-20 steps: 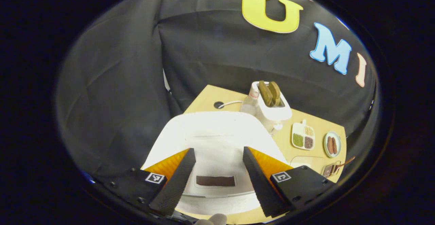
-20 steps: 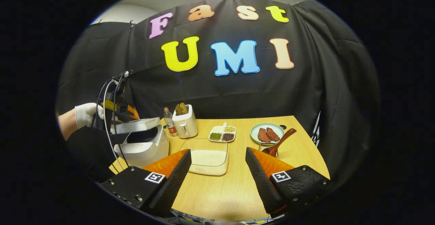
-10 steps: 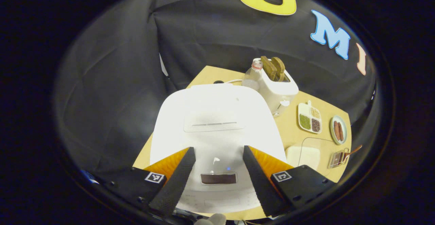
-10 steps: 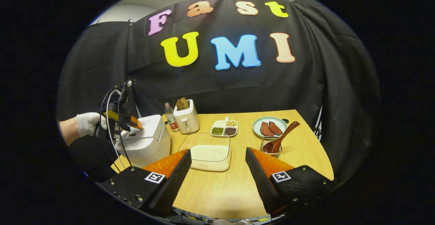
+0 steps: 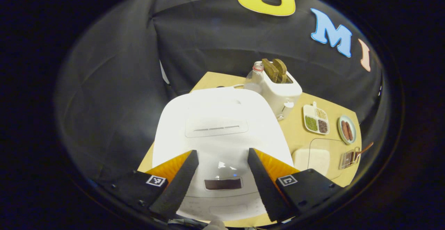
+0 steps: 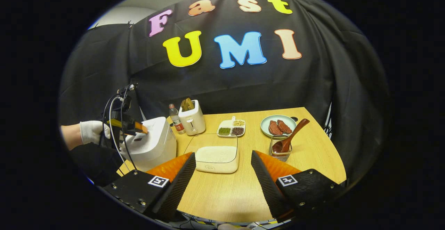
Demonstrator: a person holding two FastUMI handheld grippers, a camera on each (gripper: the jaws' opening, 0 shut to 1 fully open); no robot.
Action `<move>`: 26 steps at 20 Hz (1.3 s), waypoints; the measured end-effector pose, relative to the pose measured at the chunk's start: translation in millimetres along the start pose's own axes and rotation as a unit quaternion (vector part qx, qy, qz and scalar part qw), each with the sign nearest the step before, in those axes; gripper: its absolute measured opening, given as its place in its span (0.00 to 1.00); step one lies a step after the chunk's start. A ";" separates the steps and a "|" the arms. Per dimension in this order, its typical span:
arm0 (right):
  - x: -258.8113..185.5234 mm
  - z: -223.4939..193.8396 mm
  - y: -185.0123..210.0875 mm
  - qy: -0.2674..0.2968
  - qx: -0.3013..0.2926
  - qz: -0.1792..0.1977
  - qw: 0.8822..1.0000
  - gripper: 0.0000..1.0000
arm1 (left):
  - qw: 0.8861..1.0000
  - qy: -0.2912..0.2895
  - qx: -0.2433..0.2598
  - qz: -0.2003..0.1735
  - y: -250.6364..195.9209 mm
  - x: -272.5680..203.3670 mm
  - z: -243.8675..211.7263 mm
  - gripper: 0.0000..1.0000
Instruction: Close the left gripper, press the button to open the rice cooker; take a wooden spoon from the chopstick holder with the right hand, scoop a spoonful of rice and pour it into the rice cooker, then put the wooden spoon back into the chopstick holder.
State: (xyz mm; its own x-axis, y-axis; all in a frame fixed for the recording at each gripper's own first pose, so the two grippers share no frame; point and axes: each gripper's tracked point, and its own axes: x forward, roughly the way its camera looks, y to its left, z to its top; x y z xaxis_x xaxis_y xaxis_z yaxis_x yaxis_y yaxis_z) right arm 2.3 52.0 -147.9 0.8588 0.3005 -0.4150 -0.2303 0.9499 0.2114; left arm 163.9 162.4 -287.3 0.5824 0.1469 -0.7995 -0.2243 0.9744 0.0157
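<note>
The white rice cooker [image 5: 215,125] stands at the table's left end with its lid down. My left gripper [image 5: 220,185] is open and hovers just over the lid's front, its fingers on either side of the dark display. In the right gripper view, a gloved hand [image 6: 90,132] holds that left gripper [image 6: 130,127] over the cooker [image 6: 149,146]. The wooden spoon [image 6: 290,136] leans bowl-down in the wire chopstick holder [image 6: 280,152]. A clear container of rice [image 6: 216,155] sits mid-table. My right gripper [image 6: 222,185] is open above the table's near edge and holds nothing.
A white toaster [image 6: 192,120] with bread and a water bottle [image 6: 173,117] stand behind the cooker. A divided dish of beans [image 6: 231,128] and a plate with meat [image 6: 278,125] lie at the back. Bare wooden table [image 6: 240,195] lies before my right gripper.
A second ago the cooker's lid stood raised; it has swung down and now lies shut. My left gripper followed it down, still open. My right gripper barely moved.
</note>
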 end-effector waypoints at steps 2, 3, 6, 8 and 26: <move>-0.8 5.3 -0.9 -0.004 -0.002 0.000 1.000 0.98 | 1.000 -0.008 0.002 -0.005 -1.1 0.0 3.0 0.97; -2.4 7.4 -1.6 -0.007 -0.005 -0.002 1.000 0.98 | 1.000 -0.019 -0.007 -0.011 -4.5 -2.0 6.4 0.99; -7.9 19.8 -7.4 -0.023 -0.013 -0.011 1.000 0.98 | 0.996 -0.094 0.002 -0.001 -6.3 -20.3 37.0 0.96; -11.0 34.5 -15.1 -0.045 -0.021 -0.027 0.998 0.98 | 0.985 -0.173 0.028 0.000 -17.1 -63.7 73.6 0.99; -49.7 148.0 -30.3 -0.188 -0.038 -0.085 0.978 0.98 | 0.914 -0.389 0.022 -0.112 -101.2 -335.4 20.0 0.98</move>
State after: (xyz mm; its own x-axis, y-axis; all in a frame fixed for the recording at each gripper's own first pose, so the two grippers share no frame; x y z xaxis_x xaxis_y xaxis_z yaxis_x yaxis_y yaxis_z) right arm 34.4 -4.4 -2.7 0.9917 0.0996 -0.0810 -0.0918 0.9913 0.0948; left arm 6.8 17.9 -8.7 0.9931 0.0018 -0.1177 -0.0087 0.9982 -0.0586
